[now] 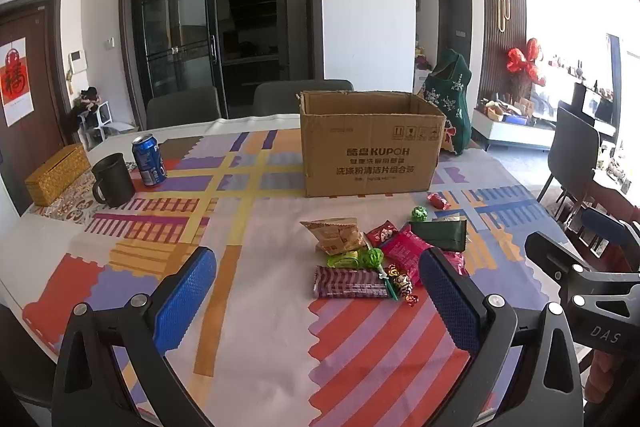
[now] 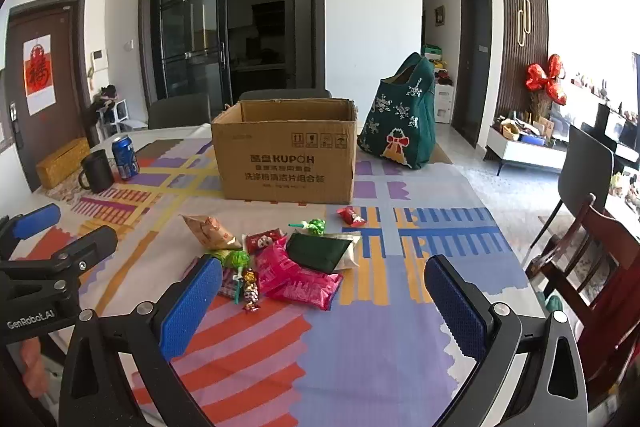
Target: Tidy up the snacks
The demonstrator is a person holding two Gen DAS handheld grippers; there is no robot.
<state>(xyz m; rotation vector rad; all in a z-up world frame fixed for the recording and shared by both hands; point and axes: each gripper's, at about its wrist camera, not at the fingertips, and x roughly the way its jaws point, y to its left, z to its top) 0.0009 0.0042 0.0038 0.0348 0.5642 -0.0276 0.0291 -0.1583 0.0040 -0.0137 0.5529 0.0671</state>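
Nearest to me, my left gripper [image 1: 318,297] and right gripper [image 2: 322,301] both hang released, jaws spread wide with nothing between the blue pads, tilted down over the patterned tablecloth [image 1: 248,355]. Just beyond the fingertips lies the pile of snacks [image 1: 384,255], in the middle of the near half of the table: a purple bar wrapper [image 1: 348,282], a lollipop [image 1: 374,259] in green wrap, a gold foil candy [image 2: 250,287], two pink packets [image 2: 304,285] overlapping, a dark green pouch [image 2: 316,251] lying across them, a tan biscuit pack [image 2: 210,231]. I judge all of it light, crinkly and a bit slippery; the film packs will buckle, so I would pinch each across its flat middle or a crimped end seam, and take the lollipop by its stick. The small candies sit touching one another, and I cannot quite tell whether the gold one rests on the purple wrapper. A red candy [image 2: 351,217] lies apart, nearer the cardboard box [image 2: 286,163], which stands open-topped behind the pile with bare cloth between. Room is good to the right; to the far left a mug [image 1: 114,181] and blue can [image 1: 149,159] stand well apart, and a green bag [image 2: 404,123] sits beside the box.
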